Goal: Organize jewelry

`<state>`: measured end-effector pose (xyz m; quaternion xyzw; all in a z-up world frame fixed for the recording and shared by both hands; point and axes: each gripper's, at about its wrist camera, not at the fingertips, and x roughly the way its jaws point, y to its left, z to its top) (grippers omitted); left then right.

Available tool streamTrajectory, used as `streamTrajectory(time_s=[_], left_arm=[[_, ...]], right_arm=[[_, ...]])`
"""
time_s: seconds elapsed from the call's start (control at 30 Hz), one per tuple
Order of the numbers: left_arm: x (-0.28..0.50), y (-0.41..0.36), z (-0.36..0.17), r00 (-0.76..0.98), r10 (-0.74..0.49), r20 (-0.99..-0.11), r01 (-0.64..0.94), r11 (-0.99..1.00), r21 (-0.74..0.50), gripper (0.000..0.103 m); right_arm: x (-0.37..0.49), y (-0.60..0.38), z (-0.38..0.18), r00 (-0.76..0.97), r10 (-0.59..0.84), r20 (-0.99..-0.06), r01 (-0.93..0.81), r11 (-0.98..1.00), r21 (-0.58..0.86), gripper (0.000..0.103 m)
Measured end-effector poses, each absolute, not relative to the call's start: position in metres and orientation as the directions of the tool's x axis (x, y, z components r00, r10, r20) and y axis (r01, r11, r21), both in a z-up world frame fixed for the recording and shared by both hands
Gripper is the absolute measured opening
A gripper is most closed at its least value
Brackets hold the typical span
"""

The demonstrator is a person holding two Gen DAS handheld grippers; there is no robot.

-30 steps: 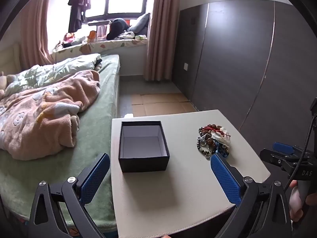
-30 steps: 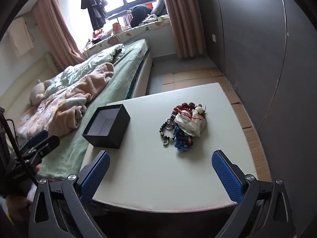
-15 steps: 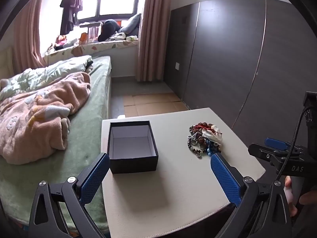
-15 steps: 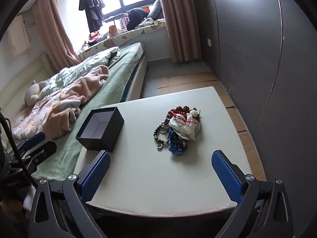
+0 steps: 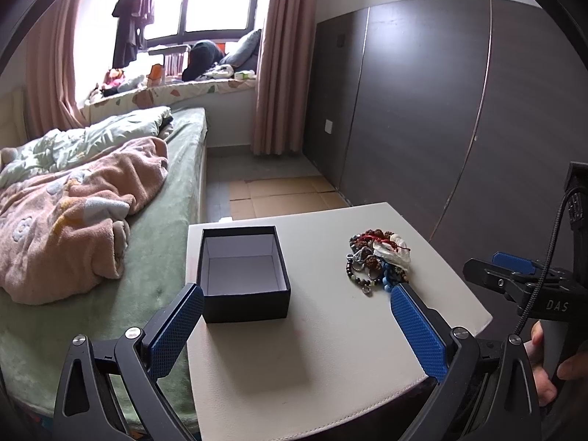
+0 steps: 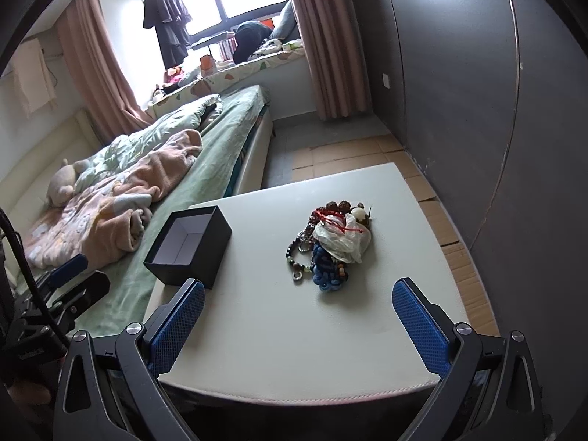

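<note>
White desk [image 5: 330, 349] beside a bed [image 5: 165, 242], dark wardrobe wall on the right. Black box [image 5: 242, 275], lid off, white inside with nothing in it, sits on the desk's left part, near the edge by the bed. Jewelry pile [image 5: 378, 261] lies on the right part, well apart from the box: bead bracelets in brown, dark and blue, a red cord, and a small clear plastic bag [image 6: 343, 239] on top (contents of the bag too small to tell). In the right wrist view the blue beads [image 6: 329, 275] are at the pile's near end, brown beads at the far end.

Left hand-held gripper [image 5: 296, 321] spread wide, nothing between the blue pads, hovering over the near part of the desk; its left pad shows just in front of the box's near left corner, its right pad just near of the pile. Touching neither as far as I can tell.

Right hand-held gripper [image 6: 297, 318] also spread wide, holding nothing, over the desk's near edge, pile straight ahead between the fingers. Seen from the left wrist view it sits off the desk's right side, held by a hand [image 5: 551, 367].

Pink blanket [image 5: 73, 213] bunched on the bed, curtains and window far back.
</note>
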<state>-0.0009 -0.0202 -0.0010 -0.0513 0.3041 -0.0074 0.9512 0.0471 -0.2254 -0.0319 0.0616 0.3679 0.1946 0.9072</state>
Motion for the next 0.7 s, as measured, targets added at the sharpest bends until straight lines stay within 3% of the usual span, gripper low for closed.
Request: streamTrajectory(time_s=[0.7], left_arm=[[-0.0020,-0.0168,-0.0017,0.822,-0.032,-0.568,-0.030,0.995,-0.100,0.102]], right_arm=[[0.0441,-0.2199,-0.0276,0.653,0.380,-0.655,-0.327,0.922,0.208,0.103]])
